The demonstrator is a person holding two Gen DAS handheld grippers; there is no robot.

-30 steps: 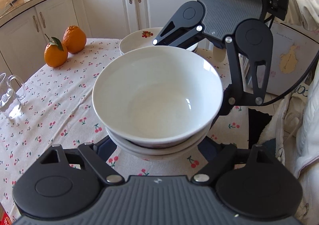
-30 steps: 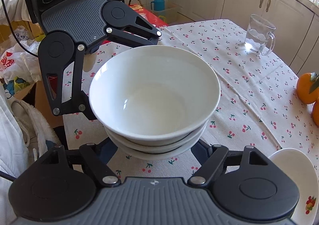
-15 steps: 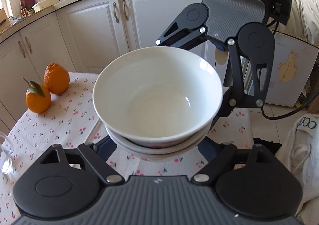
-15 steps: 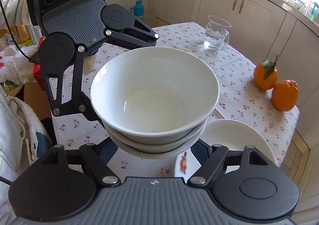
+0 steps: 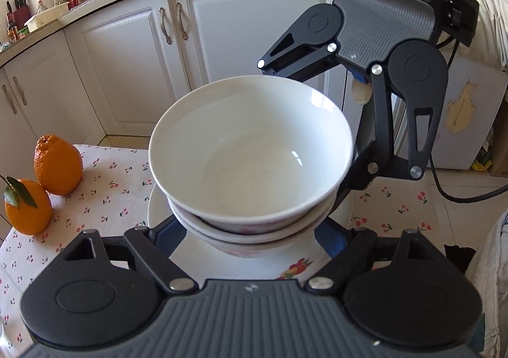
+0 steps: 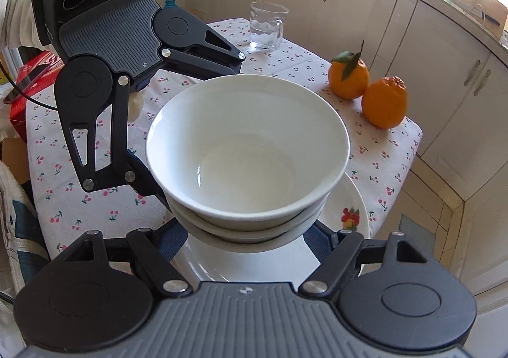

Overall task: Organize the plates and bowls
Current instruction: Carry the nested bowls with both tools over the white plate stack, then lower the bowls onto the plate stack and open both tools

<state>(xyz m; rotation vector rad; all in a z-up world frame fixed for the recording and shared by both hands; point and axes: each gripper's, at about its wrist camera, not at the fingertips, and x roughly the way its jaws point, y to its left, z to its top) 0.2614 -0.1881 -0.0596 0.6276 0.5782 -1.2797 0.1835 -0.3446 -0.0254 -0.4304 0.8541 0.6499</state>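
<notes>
No readable writing anywhere. Stacked bowls (image 5: 250,161) clamped from opposite sides by left tongs (image 5: 250,237) and right tongs (image 6: 247,231), held just above fruit-printed plate (image 6: 349,215) near counter (image 6: 397,148) edge; oranges (image 6: 368,88) beside.

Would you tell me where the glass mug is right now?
Only the right wrist view shows the mug: upper centre, at the table's far end, behind the bowls.
</notes>
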